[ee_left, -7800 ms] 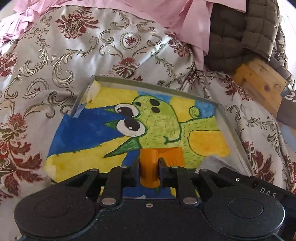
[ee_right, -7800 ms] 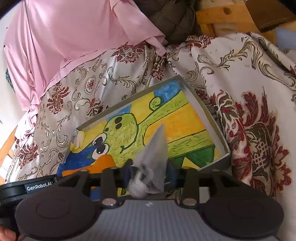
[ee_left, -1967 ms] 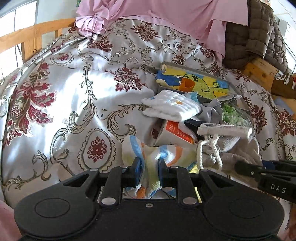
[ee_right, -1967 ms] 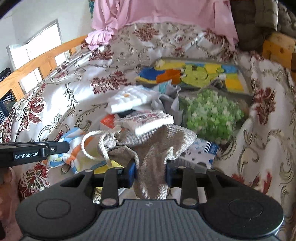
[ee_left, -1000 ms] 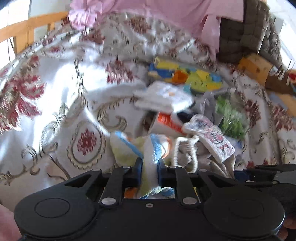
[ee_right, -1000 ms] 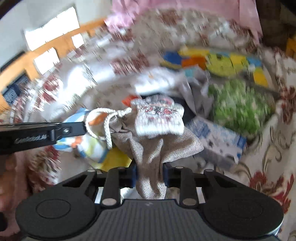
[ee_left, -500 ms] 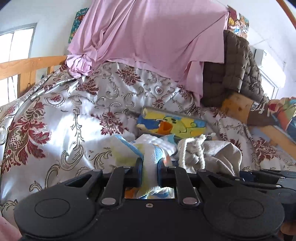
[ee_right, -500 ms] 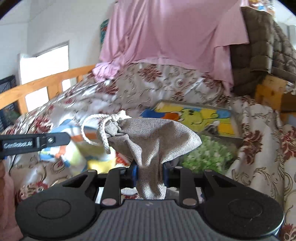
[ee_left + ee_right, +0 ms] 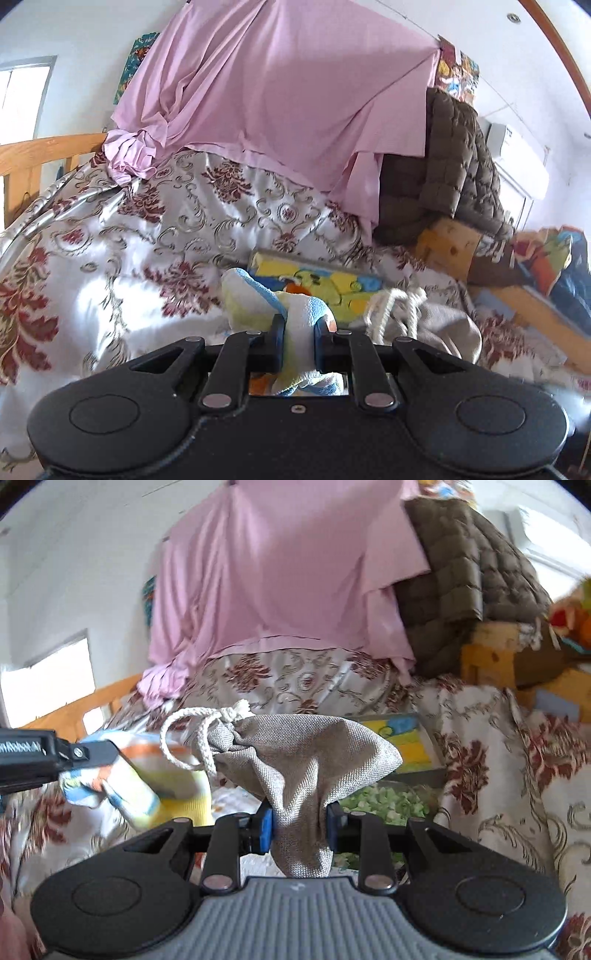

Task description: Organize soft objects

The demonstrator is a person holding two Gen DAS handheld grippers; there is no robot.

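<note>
My left gripper point(image 9: 298, 341) is shut on a striped blue, yellow and white towel point(image 9: 258, 299) and holds it up above the bed. The towel also shows in the right wrist view point(image 9: 147, 786), hanging from the left gripper's fingers point(image 9: 92, 755). My right gripper point(image 9: 299, 825) is shut on a grey burlap drawstring pouch point(image 9: 306, 757) with a white cord point(image 9: 192, 734); the pouch also shows in the left wrist view point(image 9: 443, 325). The shallow box with a green cartoon picture point(image 9: 332, 286) lies on the bedspread ahead, also in the right wrist view point(image 9: 406, 738).
A floral satin bedspread point(image 9: 147, 258) covers the bed. A bag of green pieces point(image 9: 384, 801) lies below the pouch. A pink sheet point(image 9: 277, 92) and a brown quilted jacket point(image 9: 454, 166) hang at the back. A wooden rail point(image 9: 37, 155) runs at left.
Both grippers have lifted their cloths off the pile and tilted up toward the back wall. The small patterned pad that lay on the pouch a second ago is no longer on it.
</note>
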